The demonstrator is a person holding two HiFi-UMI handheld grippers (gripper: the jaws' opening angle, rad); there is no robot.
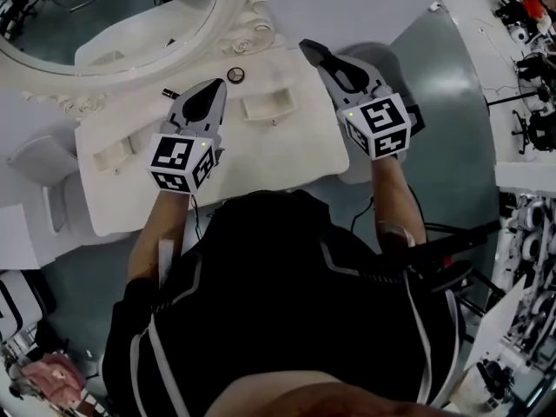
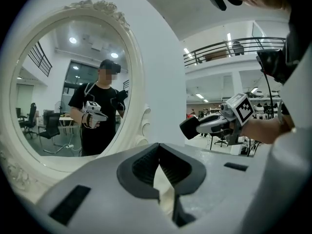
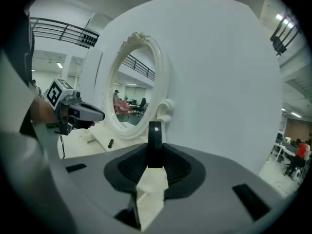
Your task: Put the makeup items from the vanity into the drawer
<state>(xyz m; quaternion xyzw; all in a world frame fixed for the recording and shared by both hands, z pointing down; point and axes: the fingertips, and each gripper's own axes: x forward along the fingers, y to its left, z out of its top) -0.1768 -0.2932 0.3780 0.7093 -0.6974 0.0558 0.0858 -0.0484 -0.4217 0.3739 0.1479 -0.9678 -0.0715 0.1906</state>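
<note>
Reaches both bare forearms out over the smooth white vanity [image 1: 295, 150]. Pinches left gripper [image 2: 158, 147] closed on nothing. Grips a thin, shiny black piece [image 3: 154, 130] upright in right gripper [image 3: 155, 152], above the vanity's right end. Farther back on the vanity: small black ring [image 1: 234, 75].

A large open lab or workshop hall is shown, with a dressing corner staged inside it; an ornate white oval mirror [image 2: 48, 57] is mounted on a plain white partition [image 3: 219, 82], just above a white worktop [image 1: 287, 150]; office chairs [image 2: 48, 126] are reflected in the mirror; to the right of the mirror a railed upper gallery [image 2: 234, 47] is seen under strip ceiling lights [image 2: 229, 35]; further right of the mirror, past a grey-green floor [image 1: 460, 146], benches crowded with equipment and cables [image 1: 526, 24] are ranged.
</note>
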